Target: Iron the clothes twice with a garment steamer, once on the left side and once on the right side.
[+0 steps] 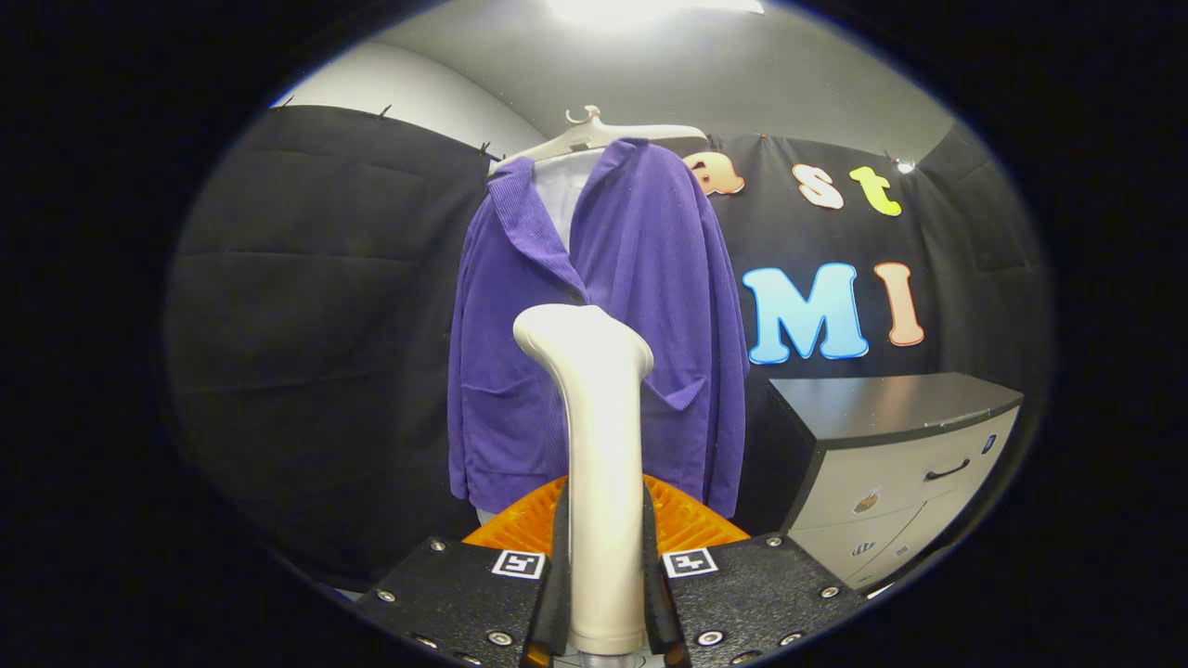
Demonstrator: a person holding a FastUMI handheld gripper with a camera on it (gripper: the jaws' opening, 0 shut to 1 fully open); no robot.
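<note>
A purple corduroy jacket hangs on a white hanger against the black booth wall, over a white inner garment. My gripper is shut on the handle of a white garment steamer, both fingers pressing its sides. The steamer rises upright between the fingers, its head bent toward the jacket's left front panel at about pocket height. I cannot tell if the head touches the cloth. The steamer hides the jacket's middle seam below the collar.
A grey drawer cabinet with a dark top stands to the right of the jacket. An orange ribbed object lies just beyond the fingers, under the jacket's hem. Black cloth wall spans the left.
</note>
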